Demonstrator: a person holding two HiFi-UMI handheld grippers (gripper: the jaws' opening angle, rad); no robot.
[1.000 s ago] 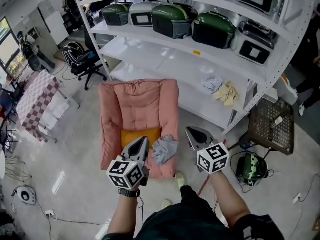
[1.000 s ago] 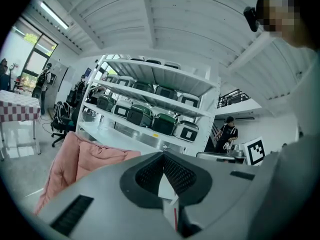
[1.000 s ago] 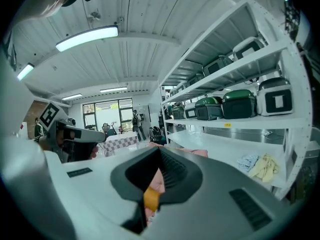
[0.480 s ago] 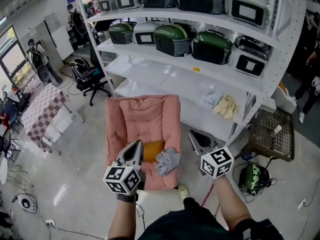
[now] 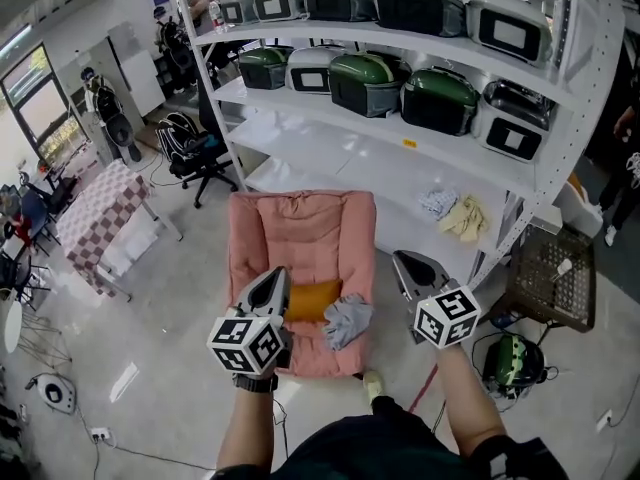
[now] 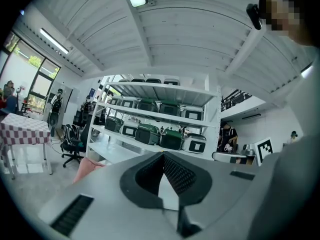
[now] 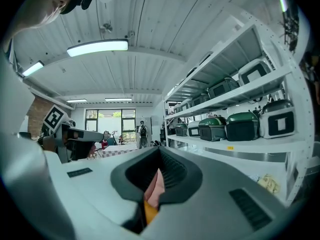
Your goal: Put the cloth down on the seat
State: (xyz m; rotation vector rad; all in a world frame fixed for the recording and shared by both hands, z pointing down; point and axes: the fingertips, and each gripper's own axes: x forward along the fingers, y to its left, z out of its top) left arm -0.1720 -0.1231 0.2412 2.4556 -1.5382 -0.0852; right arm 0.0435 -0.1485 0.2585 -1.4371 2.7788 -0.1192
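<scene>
A crumpled grey cloth [image 5: 347, 319] lies on the front right of the pink padded seat [image 5: 300, 238], beside an orange cushion [image 5: 313, 299]; nothing holds it. My left gripper [image 5: 276, 274] hovers over the seat's front left, its jaws closed to a point and empty. My right gripper [image 5: 404, 259] is held just right of the seat, shut and empty, clear of the cloth. In the left gripper view the left gripper [image 6: 162, 155] points level at the shelves. In the right gripper view a strip of pink seat shows past the jaw tips of the right gripper [image 7: 159, 157].
A white shelf rack [image 5: 400, 158] with several green and grey cases stands behind the seat; two rags [image 5: 452, 211] lie on its low shelf. A black crate [image 5: 548, 268] and a green device [image 5: 515, 360] sit at right. An office chair [image 5: 195, 140] and checkered table [image 5: 95, 213] stand at left.
The head view has tipped up and drawn back a little. Both grippers stay shut near the seat's front. The cloth rests in the same spot on the seat.
</scene>
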